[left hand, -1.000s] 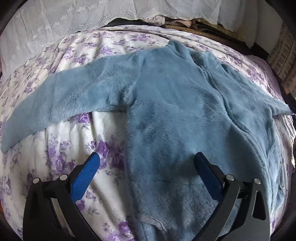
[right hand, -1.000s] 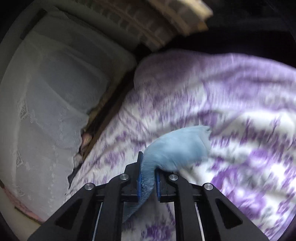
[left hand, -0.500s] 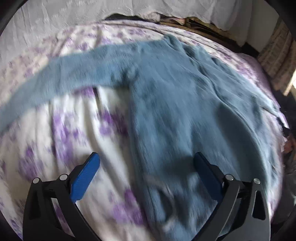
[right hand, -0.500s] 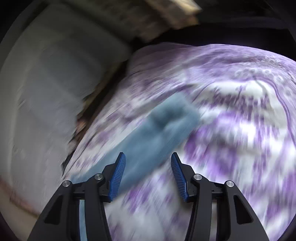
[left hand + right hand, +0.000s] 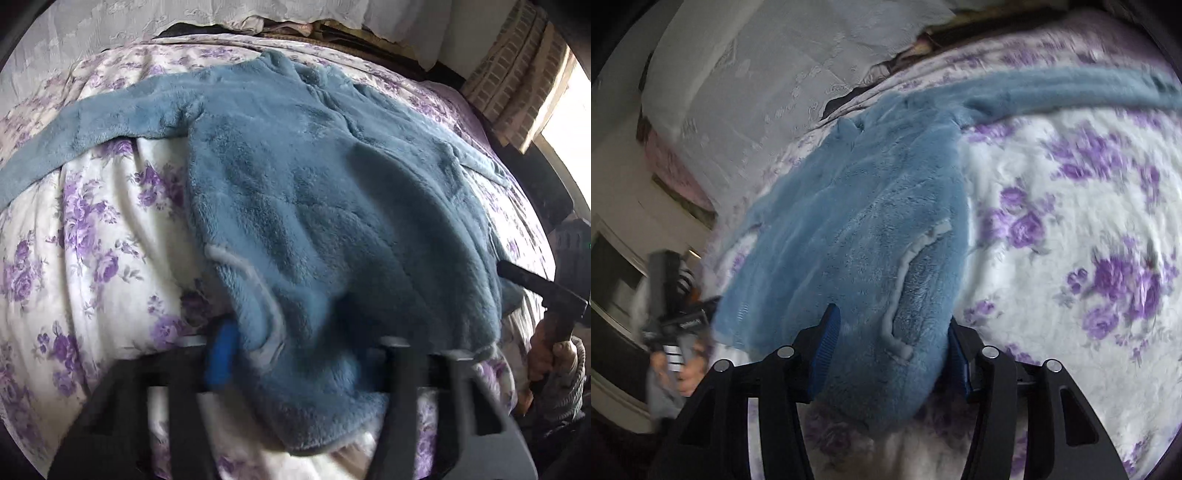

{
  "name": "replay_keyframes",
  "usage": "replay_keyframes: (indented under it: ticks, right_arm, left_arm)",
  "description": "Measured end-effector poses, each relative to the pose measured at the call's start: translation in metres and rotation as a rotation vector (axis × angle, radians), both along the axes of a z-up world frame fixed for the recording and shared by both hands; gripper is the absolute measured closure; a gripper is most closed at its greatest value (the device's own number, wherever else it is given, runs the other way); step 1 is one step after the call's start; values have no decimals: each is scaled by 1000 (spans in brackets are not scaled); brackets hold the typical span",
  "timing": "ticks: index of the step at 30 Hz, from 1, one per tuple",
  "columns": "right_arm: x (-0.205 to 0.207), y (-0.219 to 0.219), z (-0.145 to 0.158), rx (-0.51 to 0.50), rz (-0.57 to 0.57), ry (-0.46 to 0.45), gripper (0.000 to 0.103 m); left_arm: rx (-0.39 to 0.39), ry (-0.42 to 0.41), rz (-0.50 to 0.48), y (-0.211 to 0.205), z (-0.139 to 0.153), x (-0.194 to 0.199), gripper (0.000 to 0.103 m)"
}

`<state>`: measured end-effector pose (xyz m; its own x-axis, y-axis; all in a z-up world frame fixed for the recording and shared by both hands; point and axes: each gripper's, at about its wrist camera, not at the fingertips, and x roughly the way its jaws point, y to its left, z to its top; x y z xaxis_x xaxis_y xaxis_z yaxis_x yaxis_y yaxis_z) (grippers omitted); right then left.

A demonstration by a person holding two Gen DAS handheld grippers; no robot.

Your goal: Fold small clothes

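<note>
Blue fleece garment [image 5: 314, 206] hem between closing left gripper [image 5: 295, 354], on floral bedspread [image 5: 85, 236]

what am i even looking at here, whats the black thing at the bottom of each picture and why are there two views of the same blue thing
There is no robot here. A person holds a handheld gripper in each hand, and a wide-angle camera on each one looks out along its jaws. The black frames with blue pads at the bottom are those tools: the left gripper in one picture, the right gripper in the other. At the edge of the left view you can see the hand holding the other tool. A blue fleece garment lies spread on a purple-flowered bedspread, one sleeve stretched sideways. Both pairs of jaws are closing with its bottom hem between them.
</note>
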<state>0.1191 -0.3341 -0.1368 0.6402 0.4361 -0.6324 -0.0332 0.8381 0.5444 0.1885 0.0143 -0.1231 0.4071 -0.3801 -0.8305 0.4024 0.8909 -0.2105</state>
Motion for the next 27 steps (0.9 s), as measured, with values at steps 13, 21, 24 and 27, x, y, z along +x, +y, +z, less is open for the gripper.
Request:
replay_keyframes:
  ticks: [13,21,24,27]
  right_arm:
    - [-28,-38,12,-97,-82,47,70]
    - [9,8,52,-190,10,-107,54]
    - [38,46,23,-213,104,2,50]
    - [39,56,18,-276,149,-6,45]
  left_arm:
    - [56,-19,28,33,11,-20,77]
    - [52,-185,-20,-13,67,-9,32]
    - [124,-148,-64,-49,40,4,32]
    - [200,-103,-80,-64,5,12,22]
